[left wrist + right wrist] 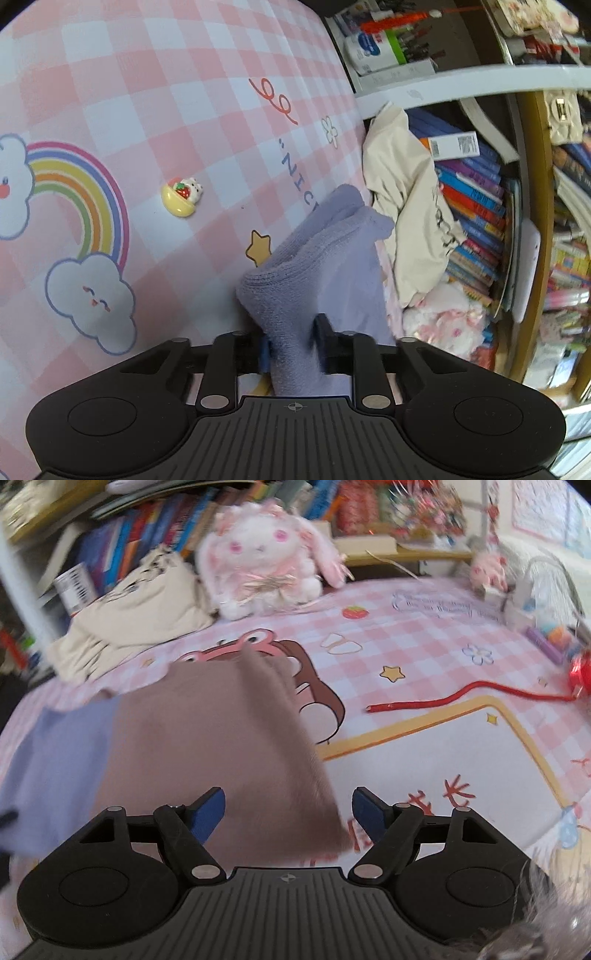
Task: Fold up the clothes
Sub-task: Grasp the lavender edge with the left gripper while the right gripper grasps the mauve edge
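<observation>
Between the jaws of the left gripper (pixel 293 345) sits a lavender sock (pixel 314 280), clamped at its lower end, rest reaching toward 12 o'clock over the pink checked counter (pixel 184 92); sock's bottom is hidden behind the gripper body. Printed writing on the counter reads "..NIC", remainder covered by the sock. At 2 o'clock a cream garment (pixel 406 206) lies against books (pixel 476 214), spine titles too small to read.

Right wrist view is motion-blurred. Right gripper (pixel 288 812) has jaws apart, gripping nothing; a taupe cloth (pixel 221 746) w/ a lavender part (pixel 59 753) at 9 o'clock lies under them, lower edge cut off by the gripper. Red cord (pixel 465 698) at 3 o'clock, plush bunny (pixel 266 554) at 12. Counter text there unreadable.
</observation>
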`<action>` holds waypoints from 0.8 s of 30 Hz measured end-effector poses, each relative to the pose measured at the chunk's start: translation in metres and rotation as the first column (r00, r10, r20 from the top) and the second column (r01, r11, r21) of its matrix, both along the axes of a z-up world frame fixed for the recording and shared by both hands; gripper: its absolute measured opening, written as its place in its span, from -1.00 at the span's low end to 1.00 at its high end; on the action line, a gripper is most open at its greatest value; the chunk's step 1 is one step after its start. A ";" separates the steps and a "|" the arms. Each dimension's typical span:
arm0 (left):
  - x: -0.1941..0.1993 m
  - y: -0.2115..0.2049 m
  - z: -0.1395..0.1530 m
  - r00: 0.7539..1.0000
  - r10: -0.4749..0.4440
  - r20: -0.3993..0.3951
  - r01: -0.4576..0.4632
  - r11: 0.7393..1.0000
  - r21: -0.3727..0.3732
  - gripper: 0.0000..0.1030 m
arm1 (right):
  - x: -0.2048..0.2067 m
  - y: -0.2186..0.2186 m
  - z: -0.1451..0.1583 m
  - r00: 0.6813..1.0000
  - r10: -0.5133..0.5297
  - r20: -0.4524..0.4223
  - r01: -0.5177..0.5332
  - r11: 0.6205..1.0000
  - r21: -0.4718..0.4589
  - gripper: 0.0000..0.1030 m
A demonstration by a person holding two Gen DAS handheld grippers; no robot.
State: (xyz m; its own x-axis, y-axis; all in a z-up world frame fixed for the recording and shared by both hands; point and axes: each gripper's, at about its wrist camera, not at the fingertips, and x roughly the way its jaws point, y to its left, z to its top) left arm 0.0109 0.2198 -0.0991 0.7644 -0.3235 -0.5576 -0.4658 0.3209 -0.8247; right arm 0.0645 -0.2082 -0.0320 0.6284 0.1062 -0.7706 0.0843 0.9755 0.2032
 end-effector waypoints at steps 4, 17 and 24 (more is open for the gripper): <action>-0.005 0.005 0.000 1.000 -0.022 -0.006 0.022 1.000 0.001 -0.78 | 0.006 -0.004 -0.010 0.999 0.008 -0.041 -0.006 0.997 0.073 -0.13; -0.040 0.023 0.007 0.998 -0.064 -0.027 0.065 0.997 0.050 -0.67 | -0.041 0.016 -0.010 0.994 0.103 -0.036 -0.101 0.994 0.044 -0.29; -0.038 0.024 0.002 0.999 -0.035 -0.001 0.035 0.999 0.036 -0.66 | -0.041 0.016 -0.011 0.994 0.106 -0.030 -0.105 0.994 0.037 -0.24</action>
